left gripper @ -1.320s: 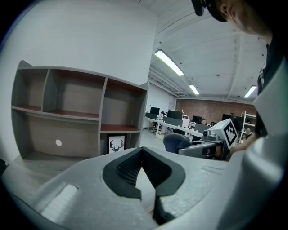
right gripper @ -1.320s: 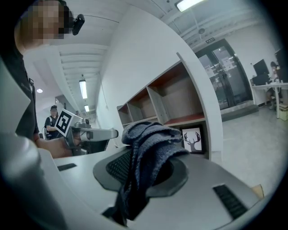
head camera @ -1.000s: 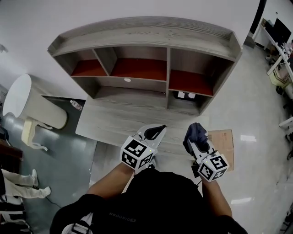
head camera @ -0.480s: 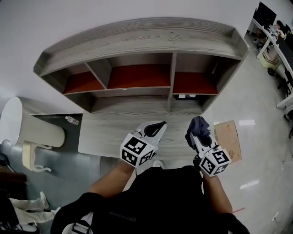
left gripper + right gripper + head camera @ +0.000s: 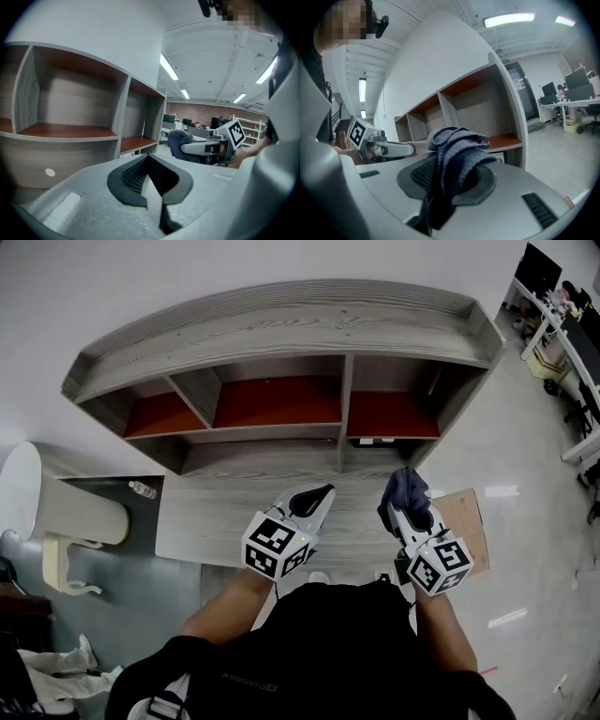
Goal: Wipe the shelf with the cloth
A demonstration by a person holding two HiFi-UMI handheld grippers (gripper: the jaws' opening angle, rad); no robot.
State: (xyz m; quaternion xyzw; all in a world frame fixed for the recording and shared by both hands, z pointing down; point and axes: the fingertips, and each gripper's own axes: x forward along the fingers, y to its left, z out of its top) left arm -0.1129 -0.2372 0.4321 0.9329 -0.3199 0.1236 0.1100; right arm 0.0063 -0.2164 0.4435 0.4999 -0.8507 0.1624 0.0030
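While I hold both tools out in front of me, the right gripper (image 5: 411, 519) is clamped on the cloth (image 5: 403, 491), a dark blue rag pinched between its jaws. In the right gripper view the cloth (image 5: 457, 150) bunches up out of the black pads and flops over their front edge, and it hides the tips of the right gripper (image 5: 440, 190). The left gripper (image 5: 314, 502) sits just beside it at about the same height. Its jaws are pressed together with nothing between them, as the left gripper view shows (image 5: 153, 183).

Both tools hang over the grey wood desk (image 5: 225, 517), and neither touches it as far as I can tell. The cloth points toward the right-hand compartment of the shelf (image 5: 281, 324), which stands at the back of the desk against the wall. The shelf has reddish-brown compartment floors. To the right, a flat piece of cardboard (image 5: 466, 514) lies on the floor.
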